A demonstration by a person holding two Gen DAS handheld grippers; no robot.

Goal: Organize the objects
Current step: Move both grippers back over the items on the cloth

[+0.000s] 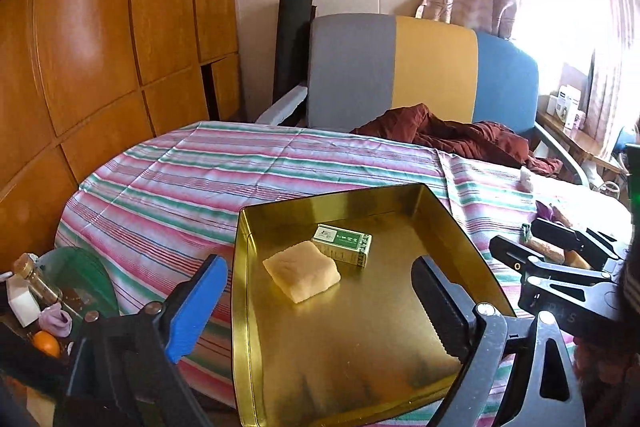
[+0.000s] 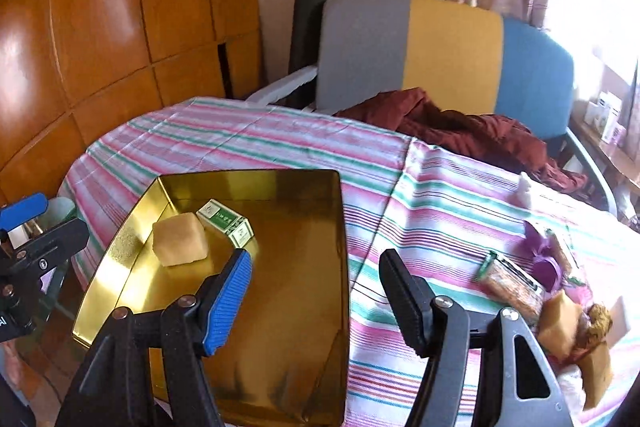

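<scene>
A gold tin tray [image 1: 248,307] [image 2: 340,227] lies on the striped cloth. Inside it are a pale yellow pastry [image 1: 302,275] [image 2: 180,241] and a small green box [image 1: 342,243] [image 2: 226,221], side by side and touching. My left gripper [image 1: 316,307] [image 2: 44,223] is open and straddles the tray's left wall, holding nothing. My right gripper [image 2: 316,303] [image 1: 516,235] is open over the tray's right wall, also with nothing in it. To its right lie a packet of crackers [image 2: 512,287], a purple item [image 2: 544,255] and brown wrapped snacks [image 2: 560,323].
The striped cloth [image 1: 200,179] covers a table beside a wooden wardrobe [image 1: 80,67]. A grey, yellow and blue chair [image 1: 432,67] with a maroon garment [image 1: 448,135] stands behind it. A jar [image 1: 36,279], an orange [image 1: 47,343] and a green bowl [image 1: 88,275] sit below the table's left edge.
</scene>
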